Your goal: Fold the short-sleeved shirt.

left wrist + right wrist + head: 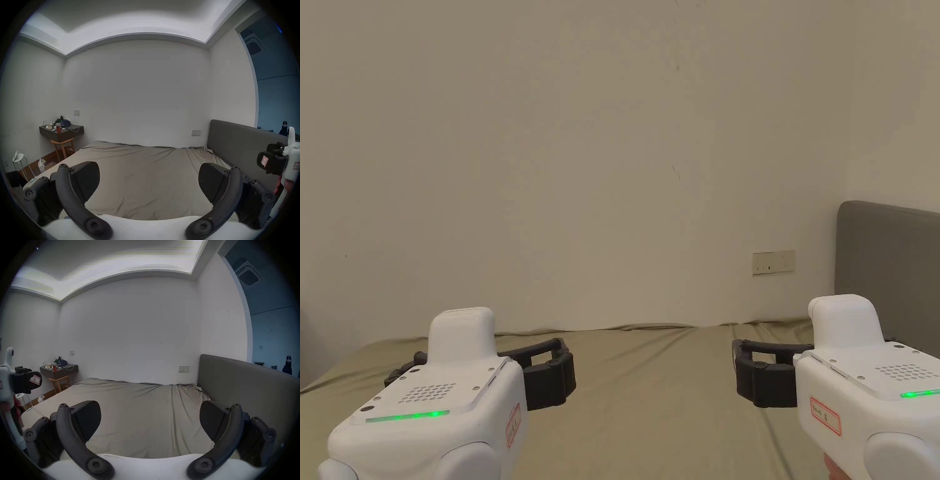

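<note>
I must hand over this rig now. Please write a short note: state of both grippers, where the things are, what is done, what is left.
Left gripper: open, fingers wide apart, holding nothing, held above the bed.
Right gripper: open, holding nothing, also above the bed.
The olive sheet lies on the bed, a little wrinkled, with the grey headboard on the right.
Shirt: I cannot see it from these cameras.
Done: no fold visible.
Left: find the shirt, lay it flat, and likely do the whole fold.

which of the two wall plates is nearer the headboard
The lower wall plate, just left of the grey headboard. The higher wall plate sits far off to the left, above the dark desk.
</note>
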